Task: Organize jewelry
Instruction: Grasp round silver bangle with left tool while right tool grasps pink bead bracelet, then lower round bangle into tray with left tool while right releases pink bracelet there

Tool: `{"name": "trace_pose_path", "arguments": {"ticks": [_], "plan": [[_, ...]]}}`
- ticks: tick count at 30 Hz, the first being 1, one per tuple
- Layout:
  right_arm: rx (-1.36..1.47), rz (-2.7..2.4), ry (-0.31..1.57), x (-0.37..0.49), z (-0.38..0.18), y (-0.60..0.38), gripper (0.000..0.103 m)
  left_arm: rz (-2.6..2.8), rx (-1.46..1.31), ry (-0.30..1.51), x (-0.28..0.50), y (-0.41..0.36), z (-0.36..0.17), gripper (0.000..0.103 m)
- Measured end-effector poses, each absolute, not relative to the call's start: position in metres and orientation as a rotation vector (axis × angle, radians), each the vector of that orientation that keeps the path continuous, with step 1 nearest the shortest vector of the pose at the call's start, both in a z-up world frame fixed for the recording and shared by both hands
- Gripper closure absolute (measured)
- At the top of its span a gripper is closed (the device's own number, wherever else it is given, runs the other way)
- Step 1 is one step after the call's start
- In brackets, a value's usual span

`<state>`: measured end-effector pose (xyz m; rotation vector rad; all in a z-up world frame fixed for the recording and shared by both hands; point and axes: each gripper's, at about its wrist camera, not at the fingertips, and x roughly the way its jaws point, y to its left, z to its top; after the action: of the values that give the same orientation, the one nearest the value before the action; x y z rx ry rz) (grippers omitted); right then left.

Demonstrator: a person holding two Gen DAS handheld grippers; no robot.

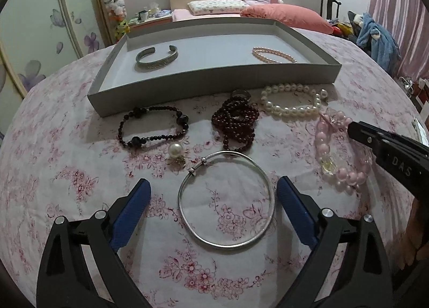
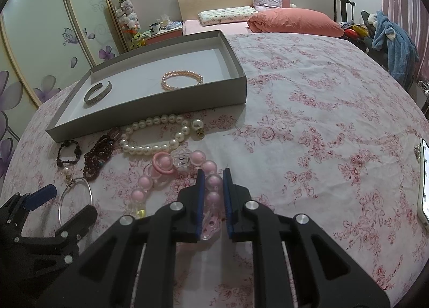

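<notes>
A grey tray (image 1: 214,82) holds a silver cuff (image 1: 156,57) and a pink pearl bracelet (image 1: 273,55). In front of it on the floral cloth lie a black bead bracelet (image 1: 152,127), a dark red bead strand (image 1: 236,123), a white pearl bracelet (image 1: 292,104), a pearl charm (image 1: 175,150) and a silver bangle (image 1: 226,199). My left gripper (image 1: 213,187) is open, its fingers on either side of the bangle. My right gripper (image 2: 213,182) is shut on the pink bead bracelet (image 2: 171,171), its pads against the beads at its right side.
A phone (image 2: 423,184) lies at the cloth's right edge. A small ring (image 1: 241,93) sits by the tray's front wall. A bed with pillows, a chair with blue clothes and a wardrobe stand behind the table.
</notes>
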<state>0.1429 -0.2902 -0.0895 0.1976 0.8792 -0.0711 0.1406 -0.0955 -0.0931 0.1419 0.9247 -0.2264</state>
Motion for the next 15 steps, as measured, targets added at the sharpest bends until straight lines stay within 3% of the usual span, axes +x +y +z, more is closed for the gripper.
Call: {"name": "trace_pose_path", "arguments": {"ticks": [4,15], "plan": [[0.199,-0.067,0.88,0.143,-0.089,-0.289,0.089,-0.203,0.132,0.904,0.139,-0.086,-0.089,0.033],[0.191,-0.045,0.879,0.143,-0.089,-0.284,0.089,-0.116,0.096,0.909,0.145,-0.042,-0.087,0.029]]}}
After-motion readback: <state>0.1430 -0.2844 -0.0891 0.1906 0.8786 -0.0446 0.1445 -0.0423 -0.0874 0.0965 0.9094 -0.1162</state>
